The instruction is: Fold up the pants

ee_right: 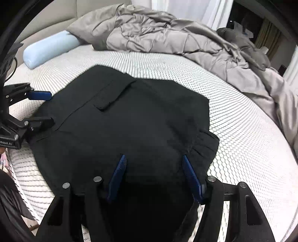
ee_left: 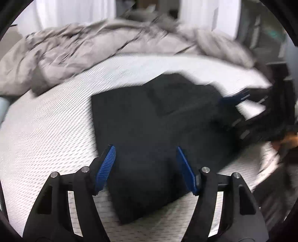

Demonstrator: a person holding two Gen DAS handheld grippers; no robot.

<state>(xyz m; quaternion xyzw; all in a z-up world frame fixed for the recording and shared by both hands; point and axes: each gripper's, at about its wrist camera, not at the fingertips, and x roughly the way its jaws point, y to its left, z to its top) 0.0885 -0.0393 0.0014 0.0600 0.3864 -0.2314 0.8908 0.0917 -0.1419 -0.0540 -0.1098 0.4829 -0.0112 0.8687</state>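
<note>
Black pants [ee_right: 130,111] lie folded into a broad flat shape on the white textured mattress [ee_right: 242,130], a pocket flap [ee_right: 115,96] showing on top. My right gripper [ee_right: 153,156] hangs open over their near edge, and its blue pads [ee_right: 119,173] do not press the cloth. My left gripper [ee_left: 145,147] is open over another edge of the pants [ee_left: 149,111], with nothing pinched. In the right wrist view the left gripper [ee_right: 51,108] stands at the pants' left edge. In the left wrist view the right gripper [ee_left: 242,111] shows blurred at the right.
A crumpled grey duvet [ee_right: 167,37] covers the far side of the bed. A light blue bolster pillow [ee_right: 50,48] lies at the far left. White curtains [ee_right: 186,9] hang behind. The mattress edge [ee_right: 24,173] runs along the near left.
</note>
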